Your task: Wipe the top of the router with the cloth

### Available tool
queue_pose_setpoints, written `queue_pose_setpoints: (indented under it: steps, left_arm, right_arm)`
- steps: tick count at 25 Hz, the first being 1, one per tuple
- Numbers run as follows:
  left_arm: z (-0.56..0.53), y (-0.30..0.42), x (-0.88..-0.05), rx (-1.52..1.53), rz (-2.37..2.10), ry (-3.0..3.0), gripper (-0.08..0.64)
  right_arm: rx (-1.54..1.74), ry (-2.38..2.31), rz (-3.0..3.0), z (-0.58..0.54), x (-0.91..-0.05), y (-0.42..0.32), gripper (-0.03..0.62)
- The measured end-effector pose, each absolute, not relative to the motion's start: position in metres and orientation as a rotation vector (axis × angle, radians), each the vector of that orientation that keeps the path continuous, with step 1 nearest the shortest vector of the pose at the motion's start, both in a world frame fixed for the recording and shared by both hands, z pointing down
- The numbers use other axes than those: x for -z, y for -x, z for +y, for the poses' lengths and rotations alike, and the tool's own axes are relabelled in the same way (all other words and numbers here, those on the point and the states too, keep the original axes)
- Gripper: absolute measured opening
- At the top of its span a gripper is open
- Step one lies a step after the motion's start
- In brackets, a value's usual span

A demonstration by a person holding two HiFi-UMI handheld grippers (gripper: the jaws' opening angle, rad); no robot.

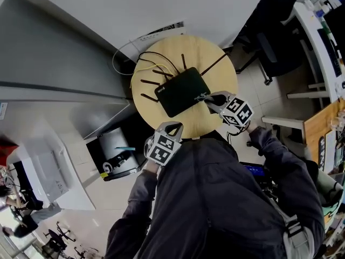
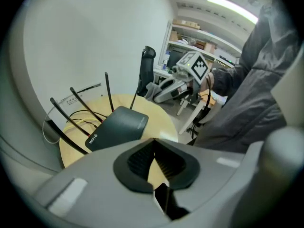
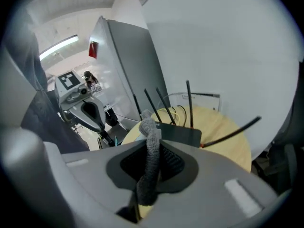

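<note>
- The black router [image 1: 182, 91] lies mid-worktop, with "WIFI 6" on its side; its other print is too small to read.
- The grey cloth [image 3: 148, 146] is pinched in the right hand-held gripper [image 1: 208, 97] at the router's 4 o'clock corner, mostly hidden in the head view.
- The left hand-held gripper [image 1: 171, 125], pressed together on nothing, hangs at the round wooden worktop's [image 1: 223, 77] 6 o'clock rim.

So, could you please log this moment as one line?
right tongs: shut on grey fuzzy cloth, at corner of flat black router | left tongs: shut, empty
</note>
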State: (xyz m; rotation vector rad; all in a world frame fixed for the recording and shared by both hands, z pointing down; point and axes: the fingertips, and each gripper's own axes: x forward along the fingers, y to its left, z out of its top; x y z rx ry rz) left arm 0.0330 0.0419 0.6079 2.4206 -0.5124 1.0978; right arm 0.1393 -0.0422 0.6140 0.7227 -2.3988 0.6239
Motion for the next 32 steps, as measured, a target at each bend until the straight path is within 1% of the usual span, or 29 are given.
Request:
queue_pose_setpoints:
  steps: [4,8,25,32]
  left_arm:
    - [0.036,-0.031,-0.601,-1.084,-0.514,-2.441,0.0]
    - [0.033,-0.032,-0.597,-1.076,-0.512,-2.461,0.0]
    - [0.028,-0.027,-0.593,-1.074,-0.495,-2.485,0.0]
    - [0.031,-0.056,-0.593,-1.101,-0.444,-2.525,0.0]
  right_arm:
    - [-0.489,-0.696,-2.457,-0.037,-0.578,-0.118,0.037]
    - [-0.439,-0.698,-2.455,-0.032,-0.575,-0.109,0.032]
    - [-0.428,-0.696,-2.455,-0.032,-0.577,-0.091,0.032]
    - [-0.388,-0.645,-2.453,-0.033,-0.574,-0.095,0.032]
